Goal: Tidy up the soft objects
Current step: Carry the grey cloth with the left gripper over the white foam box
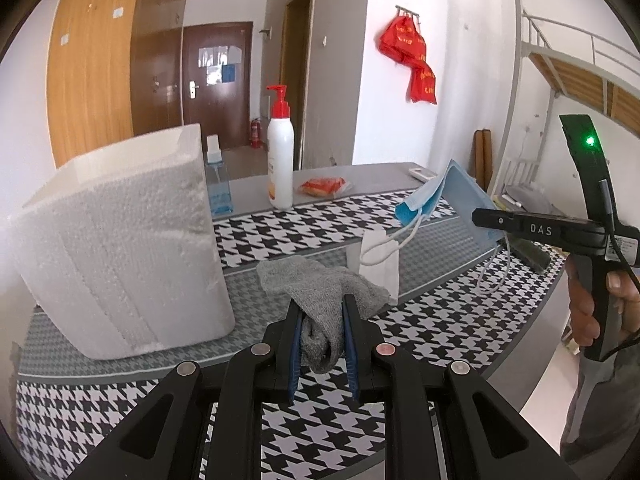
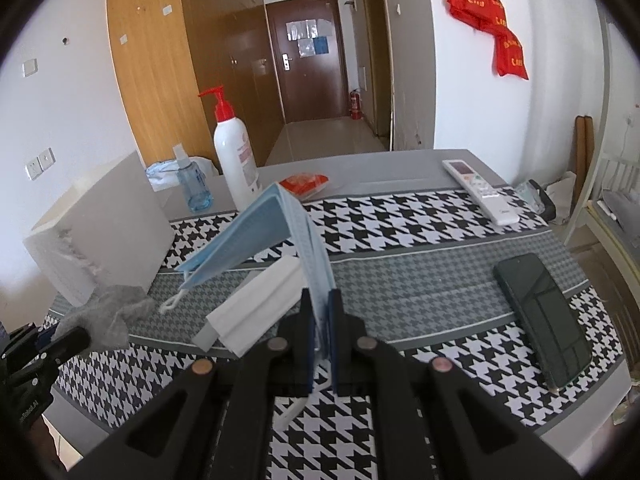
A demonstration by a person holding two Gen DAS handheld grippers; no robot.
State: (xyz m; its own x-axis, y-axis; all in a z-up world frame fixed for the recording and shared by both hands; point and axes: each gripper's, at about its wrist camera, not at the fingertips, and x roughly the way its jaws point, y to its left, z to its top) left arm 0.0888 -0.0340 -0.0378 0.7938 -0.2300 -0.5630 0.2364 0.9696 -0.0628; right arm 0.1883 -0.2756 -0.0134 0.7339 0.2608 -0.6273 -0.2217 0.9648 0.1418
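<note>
Your left claw point(image 1: 322, 300) is clamped on the grey cloth point(image 1: 320, 292), which bunches between the blue pads just above the houndstooth counter point(image 1: 420, 344), right beside the white foam box point(image 1: 120, 248). Your right claw point(image 2: 321, 294) is pinched tight on the blue face mask point(image 2: 256, 236), which is lifted clear of the counter with its ear loop dangling. Only the right wrist view shows the dark phone point(image 2: 540, 316) and the white remote point(image 2: 480, 190). The left view shows your hand point(image 1: 588, 304) gripping the right handle. A folded white tissue point(image 2: 256, 308) lies under the mask.
</note>
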